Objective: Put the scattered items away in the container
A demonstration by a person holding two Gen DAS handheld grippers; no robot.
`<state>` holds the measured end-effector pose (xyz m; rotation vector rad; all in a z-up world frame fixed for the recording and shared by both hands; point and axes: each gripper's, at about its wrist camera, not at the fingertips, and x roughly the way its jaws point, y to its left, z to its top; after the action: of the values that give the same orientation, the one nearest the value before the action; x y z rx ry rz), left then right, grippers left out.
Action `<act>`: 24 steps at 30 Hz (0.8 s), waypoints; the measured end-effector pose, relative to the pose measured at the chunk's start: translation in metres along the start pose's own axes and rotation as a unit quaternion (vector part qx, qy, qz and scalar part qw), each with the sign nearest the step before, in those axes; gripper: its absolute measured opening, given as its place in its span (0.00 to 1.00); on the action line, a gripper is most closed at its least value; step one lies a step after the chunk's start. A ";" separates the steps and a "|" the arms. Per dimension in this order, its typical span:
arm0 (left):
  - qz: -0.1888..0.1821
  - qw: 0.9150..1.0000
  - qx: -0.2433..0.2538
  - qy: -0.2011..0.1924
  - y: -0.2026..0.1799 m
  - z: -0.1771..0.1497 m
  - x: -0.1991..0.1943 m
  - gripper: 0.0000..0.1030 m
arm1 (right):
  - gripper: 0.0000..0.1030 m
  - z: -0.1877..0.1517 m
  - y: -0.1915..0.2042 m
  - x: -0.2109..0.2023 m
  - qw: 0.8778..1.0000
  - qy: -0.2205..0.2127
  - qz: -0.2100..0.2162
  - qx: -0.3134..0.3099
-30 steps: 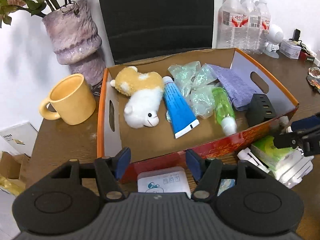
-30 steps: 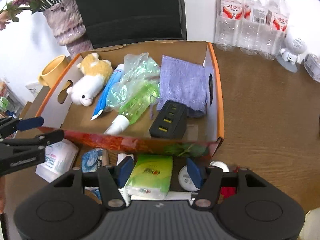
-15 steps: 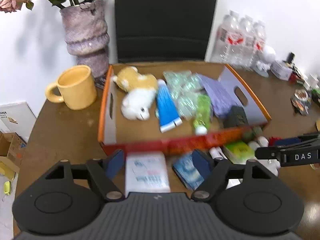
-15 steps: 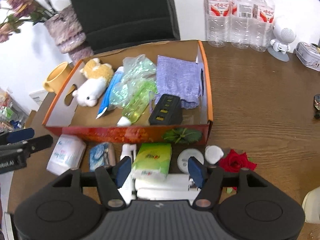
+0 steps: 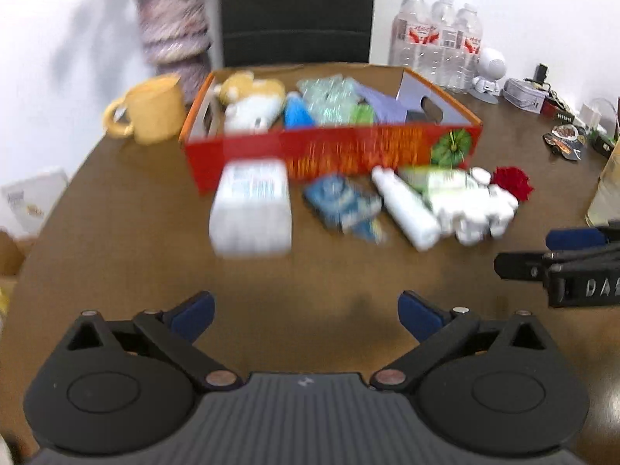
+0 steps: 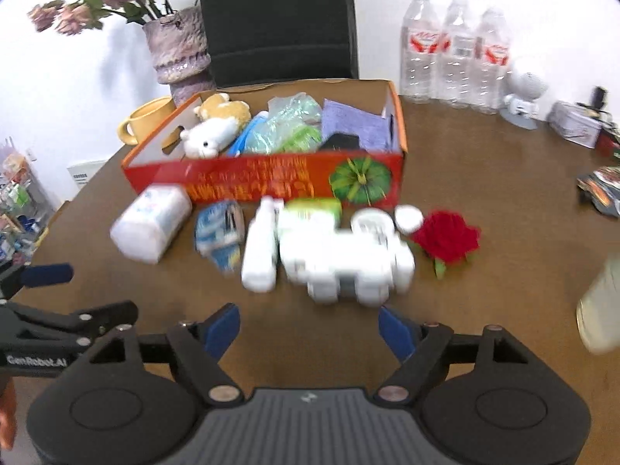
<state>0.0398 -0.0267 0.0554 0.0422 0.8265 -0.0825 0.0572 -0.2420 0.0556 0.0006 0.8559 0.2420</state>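
Left tool (image 5: 306,312) & right tool (image 6: 309,327) just opened wide, nothing btwn jaws, above table (image 6: 484,178)

An open red-and-orange cardboard box (image 6: 267,184) is being shown on the table, already filled. A white tissue pack (image 6: 151,223), blue packet (image 6: 221,228), white bottle (image 6: 261,250) and red rose (image 6: 445,236) are lying scattered before it.

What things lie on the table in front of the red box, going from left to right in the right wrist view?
White tissue pack → blue packet → white bottle → cluster of white pieces → red rose. The green pack and the small round lids overlap that cluster, so I leave them out.
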 end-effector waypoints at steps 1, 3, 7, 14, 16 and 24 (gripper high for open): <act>0.001 1.000 -0.009 -0.003 0.000 -0.013 -0.002 1.00 | 0.77 -0.014 0.003 -0.002 1.000 -0.009 -0.011 -0.004; 0.018 1.000 0.000 -0.010 -0.005 -0.032 -0.004 1.00 | 0.81 -0.040 0.009 -0.003 0.999 -0.024 -0.024 -0.012; 0.028 0.999 0.015 -0.026 -0.011 -0.057 -0.007 1.00 | 0.86 -0.076 0.018 -0.001 0.999 -0.043 -0.033 -0.004; 0.028 0.998 -0.024 -0.053 -0.004 -0.080 -0.007 1.00 | 1.00 -0.094 0.028 0.001 0.996 -0.078 -0.052 -0.007; 0.029 0.997 -0.019 -0.066 -0.005 -0.083 -0.007 1.00 | 1.00 -0.094 0.028 0.002 0.995 -0.077 -0.056 -0.001; 0.028 0.997 -0.023 -0.064 -0.005 -0.081 -0.005 1.00 | 1.00 -0.095 0.026 0.002 0.996 -0.077 -0.050 -0.005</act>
<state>-0.0232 -0.0257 0.0038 0.0169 0.6982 -0.0128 -0.0180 -0.2250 -0.0055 -0.0326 0.6997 0.1496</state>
